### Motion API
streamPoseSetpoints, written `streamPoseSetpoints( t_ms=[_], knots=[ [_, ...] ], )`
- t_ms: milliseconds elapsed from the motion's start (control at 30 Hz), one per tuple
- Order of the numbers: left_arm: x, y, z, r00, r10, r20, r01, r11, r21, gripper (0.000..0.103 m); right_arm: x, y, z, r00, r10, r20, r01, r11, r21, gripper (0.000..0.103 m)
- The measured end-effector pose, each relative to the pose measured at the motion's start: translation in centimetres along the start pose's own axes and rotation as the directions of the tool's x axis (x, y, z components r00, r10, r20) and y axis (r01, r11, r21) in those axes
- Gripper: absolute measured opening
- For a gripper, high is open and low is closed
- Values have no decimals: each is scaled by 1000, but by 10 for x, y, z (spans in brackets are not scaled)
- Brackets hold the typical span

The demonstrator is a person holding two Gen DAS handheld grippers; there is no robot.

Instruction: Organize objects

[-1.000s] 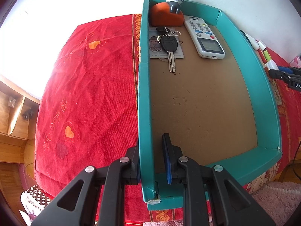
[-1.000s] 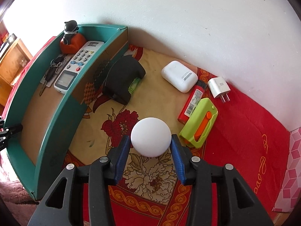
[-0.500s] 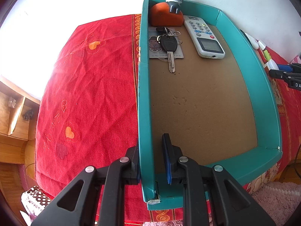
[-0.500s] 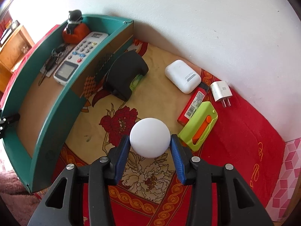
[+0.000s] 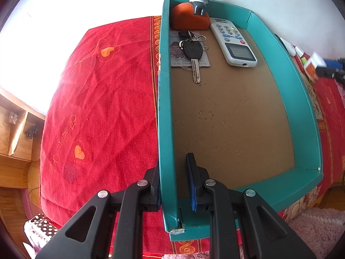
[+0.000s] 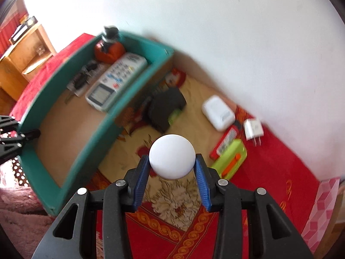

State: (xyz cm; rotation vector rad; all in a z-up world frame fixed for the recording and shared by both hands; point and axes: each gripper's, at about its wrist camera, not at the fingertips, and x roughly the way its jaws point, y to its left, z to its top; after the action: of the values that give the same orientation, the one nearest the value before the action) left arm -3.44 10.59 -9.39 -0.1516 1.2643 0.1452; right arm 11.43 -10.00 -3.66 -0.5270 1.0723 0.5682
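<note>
1. Left hand-held gripper point(image 5: 173, 183): closed on the near left wall of the teal tray point(image 5: 165, 112), one finger outside the wall, one inside.
2. Right hand-held gripper point(image 6: 172, 172): gripping a white ball point(image 6: 172, 156) between the two blue pads, above the flowered part of the cloth, to the right of the tray and outside it.
3. Teal tray: lying on a red cloth point(image 5: 103, 108), brown floor inside, most of the floor bare.
4. At the far end of the tray, in a row:
   - orange block with a small grey figure on top point(image 5: 190, 17), in the far left corner;
   - black car key point(image 5: 193, 56) with a ring, lying on a small card point(image 5: 179, 54), just in front of the orange block;
   - grey-white remote control point(image 5: 234, 43), to the right of the key, slanted, screen end toward the camera.
5. On the cloth to the right of the tray, in the right wrist view:
   - black pouch point(image 6: 167, 108) with a green edge, just beside the tray wall;
   - white case point(image 6: 217, 112), near the white wall;
   - white plug adapter point(image 6: 254, 129), to the right of the case;
   - red lighter point(image 6: 225, 144), lying against a lime-green cutter point(image 6: 230, 160) with an orange slider, both just to the right of the ball.
6. Wooden shelf point(image 6: 28, 51): beyond the far left end of the cloth.
7. Pink fluffy rug point(image 5: 317, 228): below the near edge of the cloth, at the lower right of the left wrist view.
</note>
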Motion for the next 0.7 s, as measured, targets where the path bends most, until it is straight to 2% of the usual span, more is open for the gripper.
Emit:
streamPoseSetpoints(
  t_ms=[200, 333, 500, 700],
  knots=[
    [0, 1, 0, 1000, -5, 0, 5, 1000, 1, 17, -15, 18, 41, 996, 45, 79, -43, 999, -30, 42],
    [1, 2, 0, 1000, -8, 0, 8, 1000, -1, 17, -4, 36, 73, 993, 63, 104, -59, 997, -47, 42],
    [1, 3, 0, 1000, -8, 0, 8, 1000, -3, 17, 22, 50, 104, 995, 44, 91, -38, 997, -74, 42],
    [1, 4, -1, 1000, -9, 2, 9, 1000, -4, 17, 54, 52, 126, 999, 21, 48, -17, 997, -70, 42]
  ],
)
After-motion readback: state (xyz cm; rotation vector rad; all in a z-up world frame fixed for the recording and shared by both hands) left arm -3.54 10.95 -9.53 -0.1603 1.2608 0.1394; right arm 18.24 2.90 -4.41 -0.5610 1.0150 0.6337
